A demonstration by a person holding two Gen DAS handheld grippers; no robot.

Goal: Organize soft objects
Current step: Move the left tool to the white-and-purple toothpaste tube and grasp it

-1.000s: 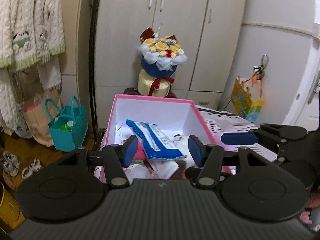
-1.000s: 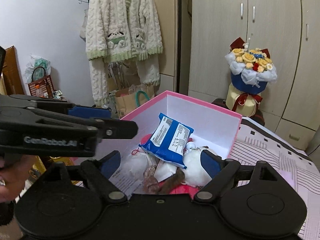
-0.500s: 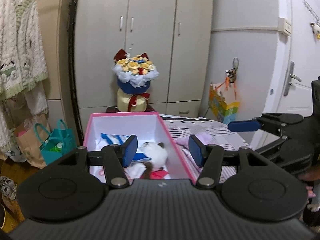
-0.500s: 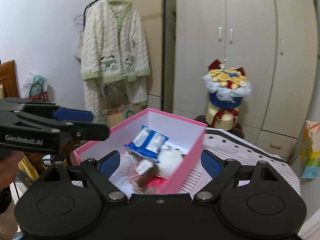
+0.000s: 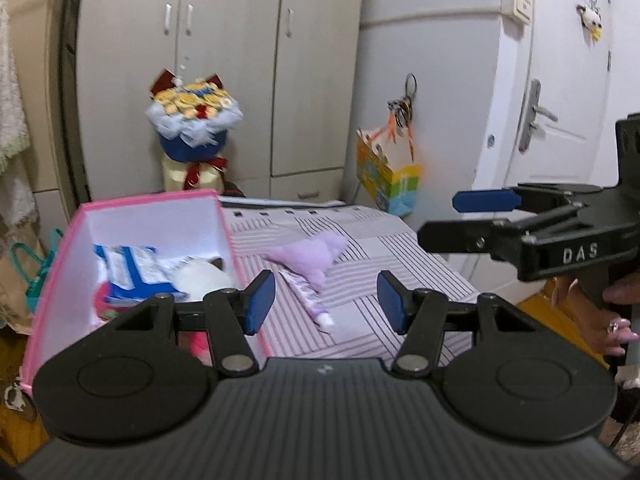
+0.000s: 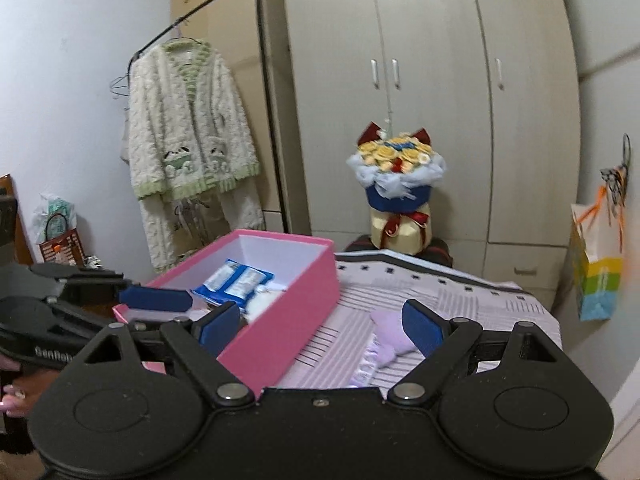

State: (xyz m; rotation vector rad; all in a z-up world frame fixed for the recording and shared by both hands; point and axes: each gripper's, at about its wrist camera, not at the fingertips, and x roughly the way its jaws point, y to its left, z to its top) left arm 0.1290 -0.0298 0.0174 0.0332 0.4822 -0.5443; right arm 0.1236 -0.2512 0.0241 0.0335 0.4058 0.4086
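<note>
Left tool (image 5: 326,300) was spread wide, nothing between its blue pads, hovering above the striped bed (image 5: 360,320) just right of the pink box (image 5: 52,276). Right tool (image 6: 320,326) was likewise spread and empty, its left pad over the box's near right wall, its right pad over the purple plush (image 6: 386,328). Pink box sat at the bed's left side, open-topped, white inside; it held a blue-and-white packet (image 5: 128,268), a white plush (image 5: 200,278) and something red low in the near corner, not identifiable. Purple plush lay on the bed to the right of the box, apart from its wall, with a slim lilac tube (image 5: 308,300) touching its near side and angled toward the left tool. Bare striped cover ran between the box's right wall and the plush, and from the plush out to the bed's right edge. Beyond the bed's far edge: flower bouquet (image 6: 396,176) in front of the wardrobe (image 6: 432,80). A colourful paper bag (image 5: 390,184) hung by the door on the right. Left of the box, a knitted cardigan (image 6: 188,128) on a rack.
</note>
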